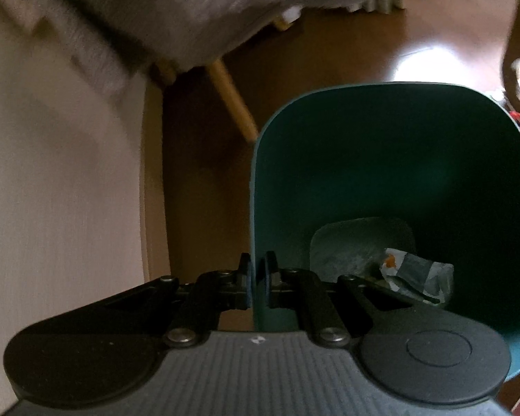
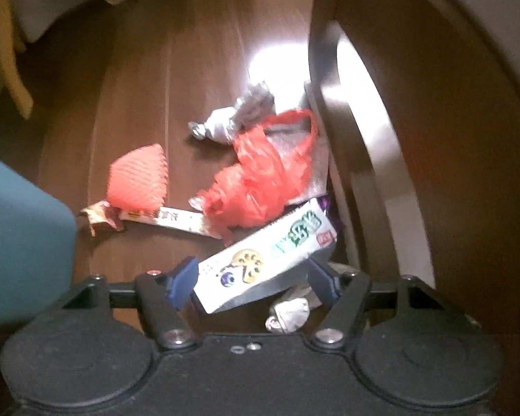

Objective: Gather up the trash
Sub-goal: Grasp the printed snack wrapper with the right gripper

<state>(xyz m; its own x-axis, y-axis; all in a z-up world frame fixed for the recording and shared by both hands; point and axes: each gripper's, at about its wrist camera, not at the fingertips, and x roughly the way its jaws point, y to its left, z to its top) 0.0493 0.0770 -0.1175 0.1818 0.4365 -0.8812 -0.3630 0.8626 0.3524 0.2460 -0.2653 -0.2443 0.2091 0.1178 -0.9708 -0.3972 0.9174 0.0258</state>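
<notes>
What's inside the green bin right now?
The green bin holds one crumpled wrapper on its grey bottom. The left gripper hides the near corner.

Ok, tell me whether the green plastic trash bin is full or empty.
Nearly empty. The green plastic trash bin shows its bare bottom, with only one crumpled grey-and-white wrapper lying there. The left gripper is shut on its rim.
</notes>
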